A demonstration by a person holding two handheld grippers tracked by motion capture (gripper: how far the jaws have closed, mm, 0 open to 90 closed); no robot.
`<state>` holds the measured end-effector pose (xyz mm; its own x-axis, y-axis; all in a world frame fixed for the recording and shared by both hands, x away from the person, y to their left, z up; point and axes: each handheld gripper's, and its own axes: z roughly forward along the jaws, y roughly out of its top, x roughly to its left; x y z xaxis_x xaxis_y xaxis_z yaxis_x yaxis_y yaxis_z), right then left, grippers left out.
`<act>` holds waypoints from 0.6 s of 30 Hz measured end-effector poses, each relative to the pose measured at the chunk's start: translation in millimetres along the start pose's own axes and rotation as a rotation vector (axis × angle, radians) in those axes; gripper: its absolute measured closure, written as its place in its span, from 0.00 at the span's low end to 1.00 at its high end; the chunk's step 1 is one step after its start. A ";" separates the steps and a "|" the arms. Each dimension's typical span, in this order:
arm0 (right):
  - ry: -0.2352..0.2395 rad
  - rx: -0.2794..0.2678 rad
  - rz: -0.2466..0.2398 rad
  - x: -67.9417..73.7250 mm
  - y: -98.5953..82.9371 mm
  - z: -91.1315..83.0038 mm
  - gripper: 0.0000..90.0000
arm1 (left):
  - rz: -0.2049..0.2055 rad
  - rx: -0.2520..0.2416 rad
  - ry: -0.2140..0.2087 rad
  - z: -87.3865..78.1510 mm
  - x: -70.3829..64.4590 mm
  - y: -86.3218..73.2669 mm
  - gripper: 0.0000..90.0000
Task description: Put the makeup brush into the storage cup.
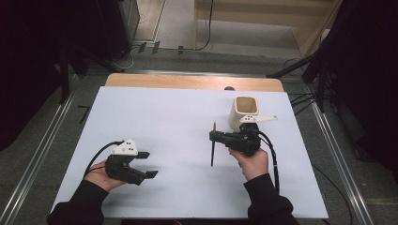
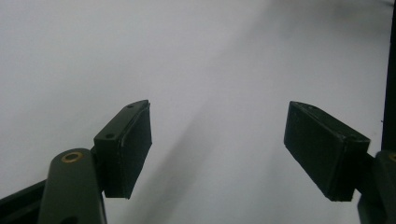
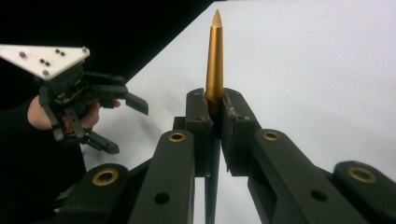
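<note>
a white sheet [image 1: 178, 117] covers nearly the whole table top, and a strip of bare wood [image 1: 187, 81] shows along its far edge. around the table lies grey floor [image 1: 42, 140], with metal rails [image 1: 335, 150] running along both sides. dark stand legs [image 1: 300, 65] reach in from the far right, beside loose black cables [image 1: 298, 99]. farther back stands a pale wooden frame [image 1: 309, 37], and black curtains [image 1: 28, 56] hang at both sides.
</note>
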<state>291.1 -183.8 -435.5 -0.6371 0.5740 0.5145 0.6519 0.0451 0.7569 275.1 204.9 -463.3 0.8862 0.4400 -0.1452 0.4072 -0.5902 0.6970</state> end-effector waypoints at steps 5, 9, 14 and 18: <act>-0.019 -0.006 -0.012 -2.6 8.7 -4.7 0.93 | -0.012 0.003 0.008 0.1 0.3 -0.5 0.27; -0.039 0.000 -0.023 -4.9 15.6 -7.9 0.93 | -0.020 0.008 0.007 0.9 -0.2 -0.5 0.27; -0.059 -0.009 -0.033 -7.4 23.3 -14.9 0.93 | -0.020 0.014 0.004 2.3 0.0 -0.5 0.26; -0.074 -0.018 -0.030 -10.3 28.3 -19.1 0.93 | -0.021 0.011 0.003 2.6 0.7 -0.6 0.26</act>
<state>308.2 -204.1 -411.7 -0.6233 0.6316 0.4610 0.6253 0.0485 0.7789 276.0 203.7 -465.6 0.8767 0.4544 -0.1578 0.4283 -0.5880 0.6861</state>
